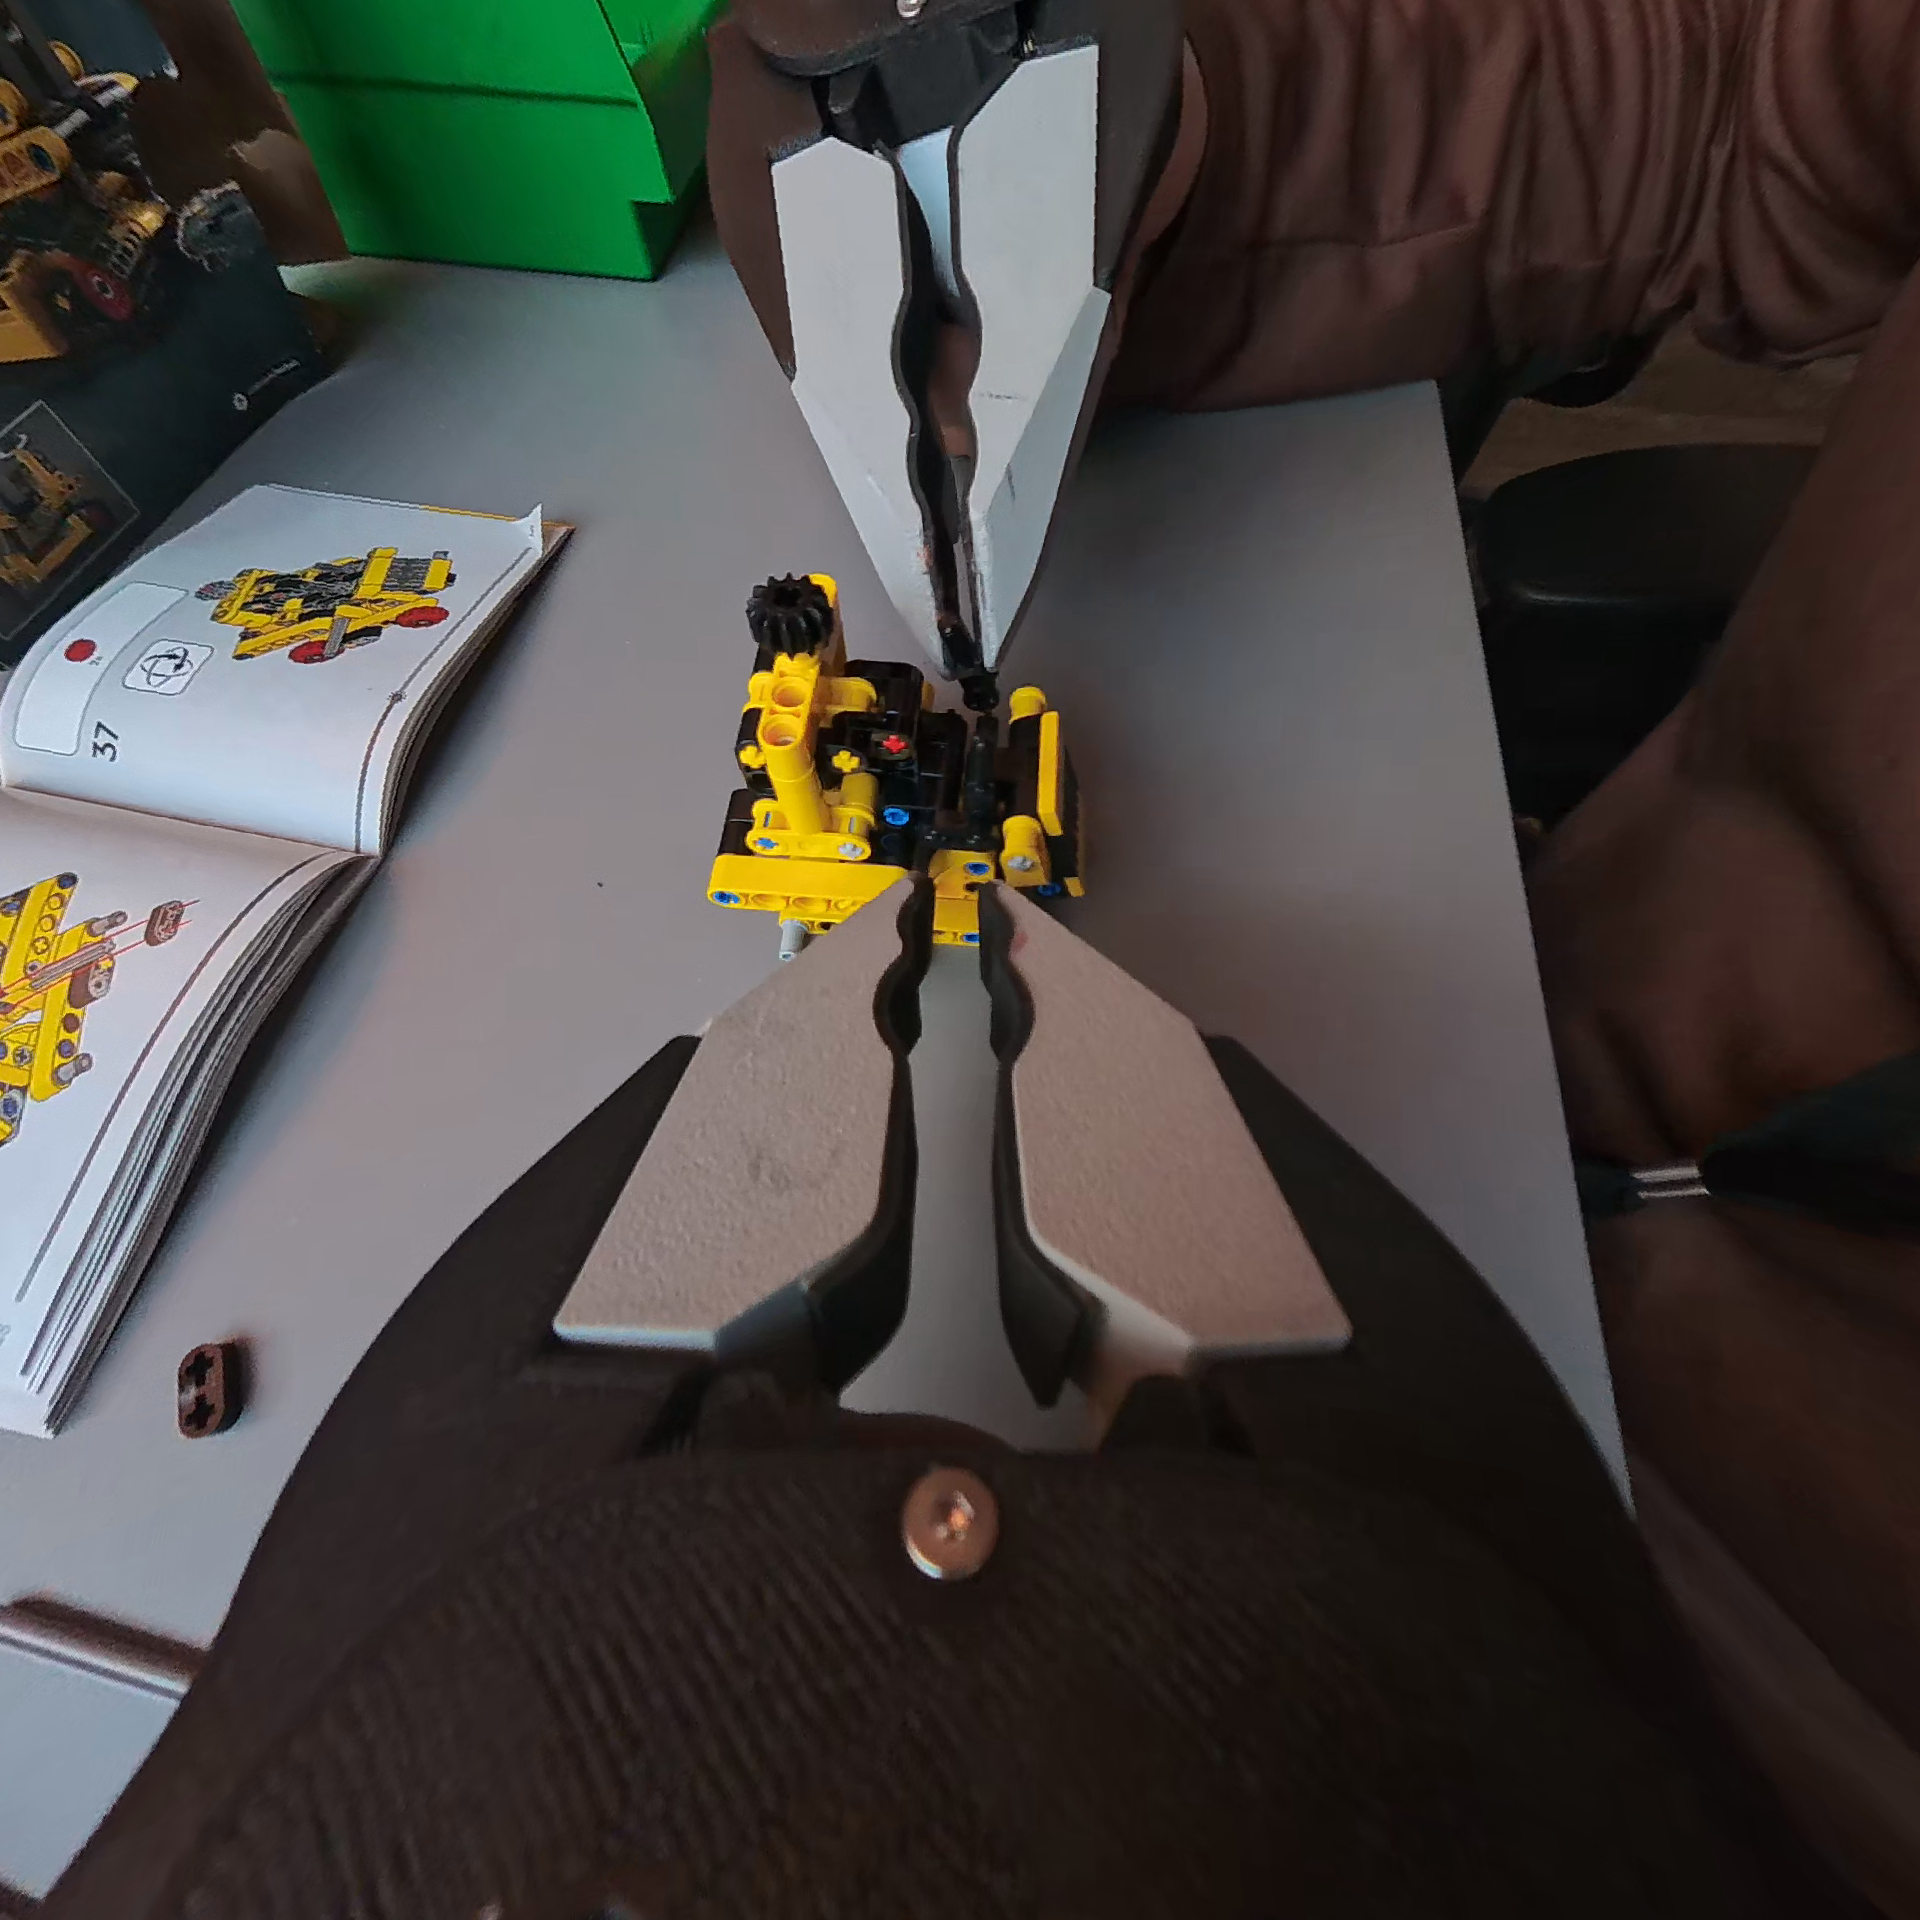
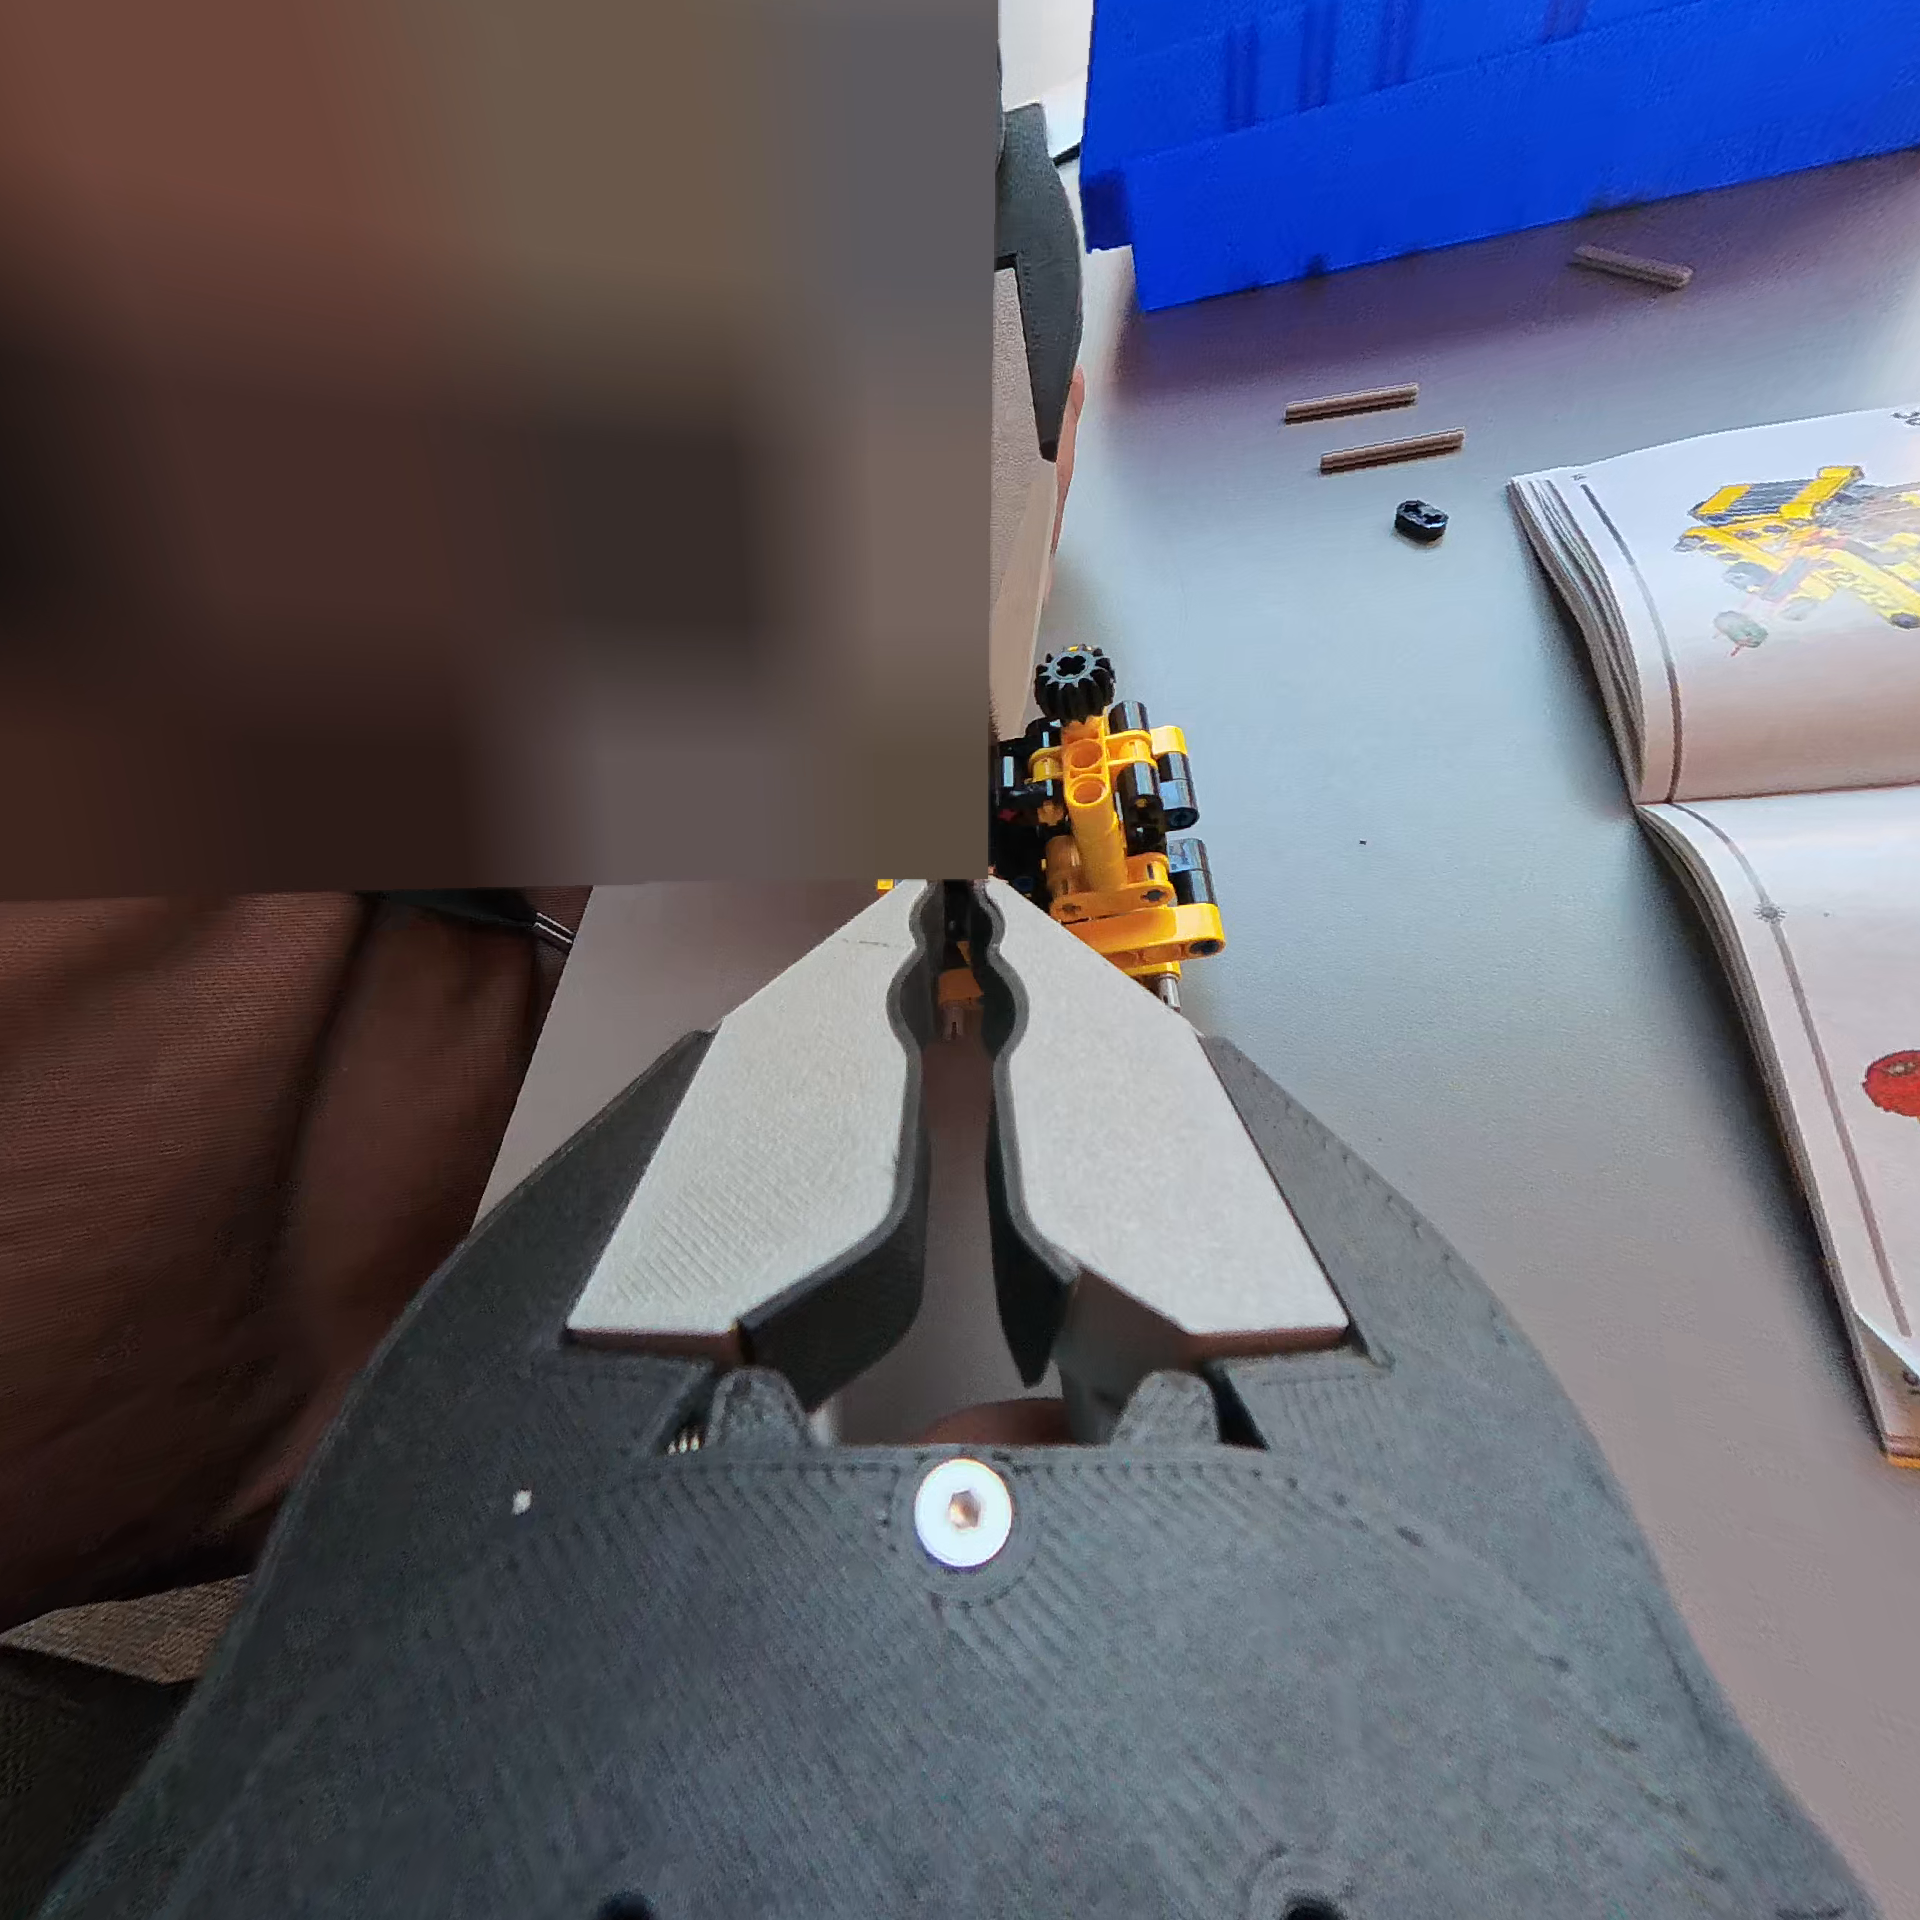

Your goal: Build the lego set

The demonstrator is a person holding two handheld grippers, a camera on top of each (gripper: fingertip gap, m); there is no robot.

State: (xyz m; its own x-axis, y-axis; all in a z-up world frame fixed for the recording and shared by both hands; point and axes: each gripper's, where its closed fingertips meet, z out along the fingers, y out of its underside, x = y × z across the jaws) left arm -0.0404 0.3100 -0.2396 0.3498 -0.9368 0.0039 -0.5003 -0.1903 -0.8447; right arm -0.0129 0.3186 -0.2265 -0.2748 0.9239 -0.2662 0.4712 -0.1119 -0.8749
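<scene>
The yellow-and-black lego model [image 1: 894,790] sits mid-desk [image 1: 582,987] between both tools. The left hand-held gripper [image 1: 951,894] pinches its near edge; the right hand-held gripper [image 1: 961,665] grips a black pin [image 1: 977,691]. An open instruction booklet [image 1: 239,748] lies left, beside a small brown connector [image 1: 213,1387].

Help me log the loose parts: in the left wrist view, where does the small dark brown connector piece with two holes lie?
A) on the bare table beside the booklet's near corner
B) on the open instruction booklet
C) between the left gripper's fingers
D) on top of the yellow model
A: the small brown connector lies on the grey table just off the open instruction booklet, apart from the yellow model and the left gripper.
</scene>
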